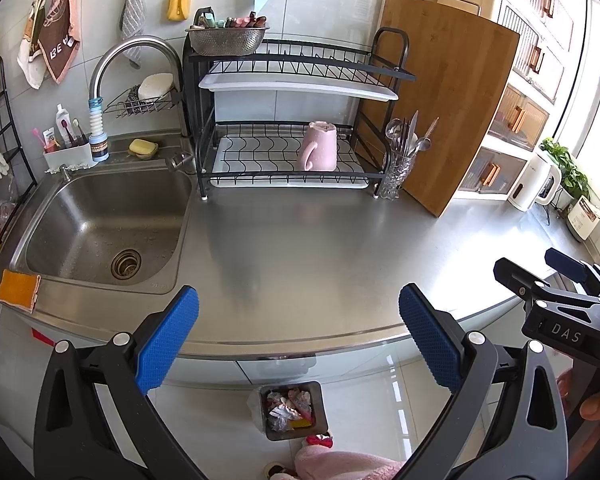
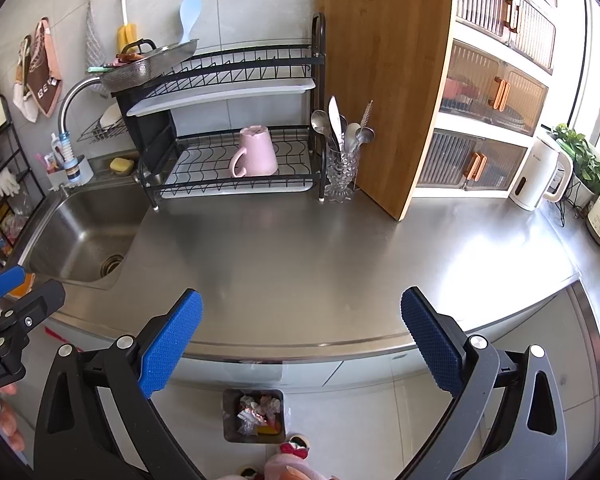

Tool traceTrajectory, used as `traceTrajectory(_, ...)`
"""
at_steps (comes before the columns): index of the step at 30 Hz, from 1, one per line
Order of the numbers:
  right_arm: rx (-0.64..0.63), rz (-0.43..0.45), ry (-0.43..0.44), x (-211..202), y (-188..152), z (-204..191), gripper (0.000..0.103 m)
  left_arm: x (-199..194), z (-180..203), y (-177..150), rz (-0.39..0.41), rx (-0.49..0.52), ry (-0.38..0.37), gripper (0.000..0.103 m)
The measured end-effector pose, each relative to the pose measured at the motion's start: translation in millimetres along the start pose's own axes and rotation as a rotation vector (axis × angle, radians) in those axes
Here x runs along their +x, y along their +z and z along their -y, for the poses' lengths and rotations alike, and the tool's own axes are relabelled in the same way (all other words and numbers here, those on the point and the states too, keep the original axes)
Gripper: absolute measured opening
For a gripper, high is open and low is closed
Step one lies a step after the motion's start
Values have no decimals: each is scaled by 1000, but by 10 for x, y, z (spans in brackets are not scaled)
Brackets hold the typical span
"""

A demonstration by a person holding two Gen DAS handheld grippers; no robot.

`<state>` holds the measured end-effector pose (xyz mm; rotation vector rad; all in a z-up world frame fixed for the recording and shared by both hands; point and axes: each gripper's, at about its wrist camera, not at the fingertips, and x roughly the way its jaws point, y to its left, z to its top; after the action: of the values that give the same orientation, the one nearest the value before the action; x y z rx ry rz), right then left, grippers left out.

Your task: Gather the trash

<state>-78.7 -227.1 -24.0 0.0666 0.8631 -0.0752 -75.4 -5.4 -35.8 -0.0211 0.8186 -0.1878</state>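
A small grey bin [image 1: 293, 411] stands on the floor below the counter's front edge, holding crumpled wrappers and other trash [image 1: 289, 408]; the right wrist view shows the same bin [image 2: 253, 415] too. My left gripper [image 1: 298, 334] hovers open above the counter edge, nothing between its blue pads. My right gripper [image 2: 302, 338] is open and empty as well, at about the same height. In the left wrist view the right gripper [image 1: 540, 270] shows at the far right. The left gripper [image 2: 4, 280] shows at the left edge of the right wrist view.
The steel counter [image 1: 320, 248] carries a sink [image 1: 100, 224], a black dish rack [image 1: 292, 120] with a pink mug [image 1: 319, 146], a cutlery glass [image 1: 400, 168], a leaning wooden cutting board [image 1: 444, 100] and a white kettle [image 1: 534, 178]. An orange cloth [image 1: 18, 290] lies on the sink's front corner.
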Motion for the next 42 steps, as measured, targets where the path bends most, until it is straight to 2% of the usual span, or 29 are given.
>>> traceTrajectory(38, 14, 3, 7, 41, 24, 5, 100, 5, -28, 33, 5, 3, 0, 95)
traceTrajectory(42, 14, 8, 0, 36, 25, 3, 100, -14, -5, 31, 17, 20, 26, 95)
